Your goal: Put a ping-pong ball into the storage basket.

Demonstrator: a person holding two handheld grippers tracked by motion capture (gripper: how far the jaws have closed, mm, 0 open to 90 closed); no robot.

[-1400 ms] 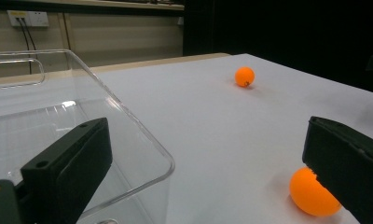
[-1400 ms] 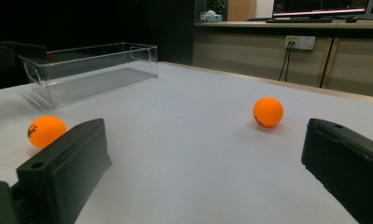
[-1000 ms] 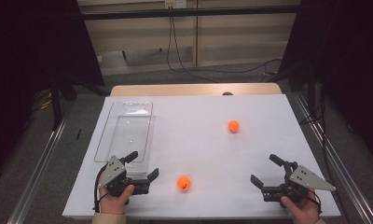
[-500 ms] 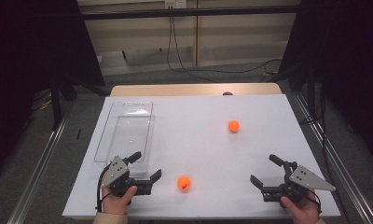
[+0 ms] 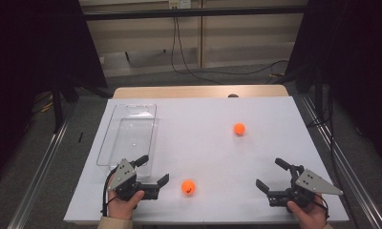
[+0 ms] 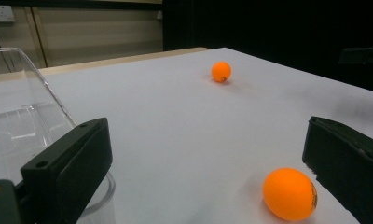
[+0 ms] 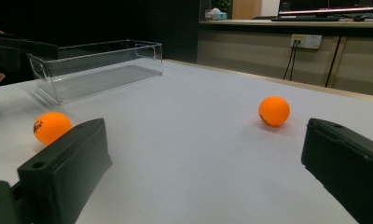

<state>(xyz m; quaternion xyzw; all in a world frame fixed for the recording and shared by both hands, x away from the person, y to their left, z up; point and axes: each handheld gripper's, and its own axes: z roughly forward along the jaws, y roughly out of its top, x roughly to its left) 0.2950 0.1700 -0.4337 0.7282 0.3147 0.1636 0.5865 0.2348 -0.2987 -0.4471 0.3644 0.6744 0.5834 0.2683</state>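
Orange ball (image 5: 188, 186) beside wide-open left tool (image 5: 154, 173) — seemingly untouched.

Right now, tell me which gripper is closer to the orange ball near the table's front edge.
Left. The left gripper sits just beside the near orange ball, jaws open toward it. The right gripper is well off on the ball's other side, also open.

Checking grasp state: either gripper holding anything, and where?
Nothing is held. The left gripper is open just short of the near orange ball; the right gripper is open over bare table.
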